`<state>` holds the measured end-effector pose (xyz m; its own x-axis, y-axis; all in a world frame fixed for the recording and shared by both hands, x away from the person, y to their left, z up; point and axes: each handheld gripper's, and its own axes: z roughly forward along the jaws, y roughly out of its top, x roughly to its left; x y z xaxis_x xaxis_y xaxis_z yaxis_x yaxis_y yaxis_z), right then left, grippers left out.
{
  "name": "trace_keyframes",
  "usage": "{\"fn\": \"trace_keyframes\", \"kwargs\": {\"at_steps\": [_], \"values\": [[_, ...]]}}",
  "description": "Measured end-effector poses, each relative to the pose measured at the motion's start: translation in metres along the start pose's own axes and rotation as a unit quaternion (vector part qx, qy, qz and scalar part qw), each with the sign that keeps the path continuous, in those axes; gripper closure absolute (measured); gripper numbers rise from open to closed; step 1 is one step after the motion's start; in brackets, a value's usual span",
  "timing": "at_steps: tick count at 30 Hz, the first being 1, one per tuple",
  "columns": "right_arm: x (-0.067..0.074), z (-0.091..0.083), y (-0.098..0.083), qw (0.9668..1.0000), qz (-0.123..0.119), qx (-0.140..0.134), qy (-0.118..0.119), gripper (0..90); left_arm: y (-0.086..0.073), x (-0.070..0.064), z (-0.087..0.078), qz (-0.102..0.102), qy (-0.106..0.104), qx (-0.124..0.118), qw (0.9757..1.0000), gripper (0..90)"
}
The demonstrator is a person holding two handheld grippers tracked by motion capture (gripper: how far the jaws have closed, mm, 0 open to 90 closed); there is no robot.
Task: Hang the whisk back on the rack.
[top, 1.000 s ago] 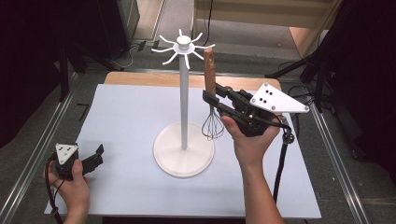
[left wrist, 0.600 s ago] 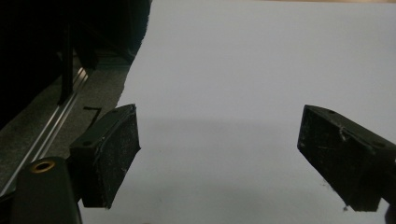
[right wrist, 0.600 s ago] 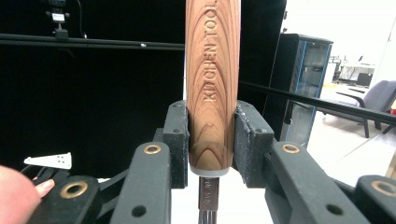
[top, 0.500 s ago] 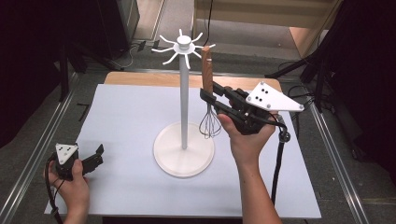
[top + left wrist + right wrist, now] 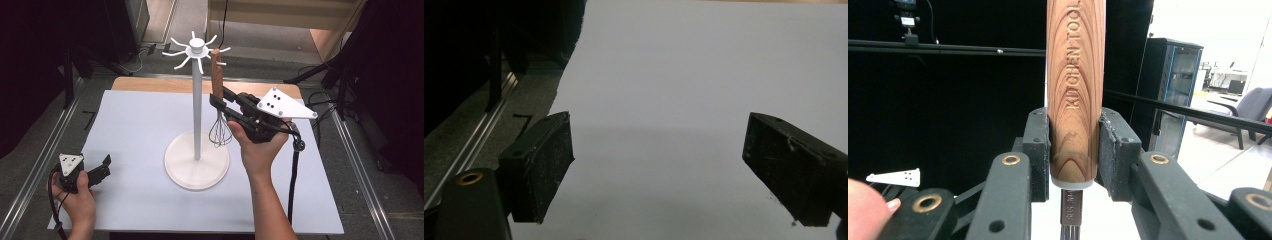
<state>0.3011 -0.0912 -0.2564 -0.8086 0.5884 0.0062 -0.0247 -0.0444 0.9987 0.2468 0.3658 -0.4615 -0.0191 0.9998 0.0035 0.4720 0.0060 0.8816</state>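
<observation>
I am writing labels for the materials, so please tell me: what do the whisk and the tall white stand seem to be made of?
The brown-handled wire whisk: the handle looks like varnished wood, with visible grain and engraved letters; the loops look like thin shiny metal wire. The tall white hook stand: smooth, matte and evenly white, perhaps painted metal or plastic; I cannot tell which.

A white sheet (image 5: 135, 130) covers the wooden table (image 5: 150, 83), whose bare edge shows along the far side. Grey carpet floor (image 5: 30, 165) and metal rails (image 5: 47, 150) flank it. Dark curtains (image 5: 50, 45) hang left; a black cabinet (image 5: 1175, 85) and grey chair (image 5: 1250, 112) stand in a bright room at right.
</observation>
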Motion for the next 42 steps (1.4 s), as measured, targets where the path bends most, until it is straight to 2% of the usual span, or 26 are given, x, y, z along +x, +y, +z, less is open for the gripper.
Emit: {"fn": "trace_keyframes", "kwargs": {"at_steps": [7, 17, 26, 33, 34, 35, 36, 37, 38, 42], "values": [[0.001, 0.002, -0.004, 0.9999, -0.007, -0.004, -0.009, 70.5, 0.0, 0.001, 0.0, -0.005, -0.003, -0.001, 1.0, 13.7], [0.003, 0.006, -0.009, 0.9998, -0.006, -0.017, -0.009, 70.4, 0.0, 0.001, 0.001, -0.006, -0.003, -0.002, 1.0, 13.7], [0.003, 0.007, -0.014, 0.9998, -0.005, -0.017, -0.007, 70.4, 0.0, 0.001, 0.001, -0.006, -0.003, -0.001, 1.0, 13.6], [0.003, 0.004, -0.014, 0.9997, -0.015, -0.013, -0.014, 69.3, 0.0, 0.001, 0.001, -0.005, -0.003, -0.001, 1.0, 13.6], [0.005, 0.003, -0.013, 0.9994, -0.026, -0.011, -0.02, 67.9, 0.0, 0.001, 0.001, -0.006, -0.003, -0.002, 1.0, 13.7], [0.007, 0.002, -0.012, 0.9994, -0.026, -0.008, -0.022, 64.4, 0.0, 0.001, 0.001, -0.006, -0.003, -0.001, 1.0, 13.6], [0.007, 0.002, -0.011, 0.9994, -0.025, -0.01, -0.02, 60.2, 0.0, 0.001, 0.001, -0.006, -0.003, -0.002, 1.0, 13.6], [0.008, -0.001, -0.008, 0.9996, -0.012, -0.013, -0.023, 53.0, 0.0, 0.001, 0.001, -0.006, -0.003, -0.002, 1.0, 13.6], [0.008, -0.001, -0.008, 0.9996, -0.012, -0.013, -0.023, 53.0, 0.0, 0.001, 0.001, -0.006, -0.003, -0.002, 1.0, 13.6], [0.006, -0.007, -0.005, 0.9993, -0.02, -0.013, -0.03, 42.8, 0.0, 0.001, 0.0, -0.006, -0.003, -0.001, 1.0, 13.6]]}}
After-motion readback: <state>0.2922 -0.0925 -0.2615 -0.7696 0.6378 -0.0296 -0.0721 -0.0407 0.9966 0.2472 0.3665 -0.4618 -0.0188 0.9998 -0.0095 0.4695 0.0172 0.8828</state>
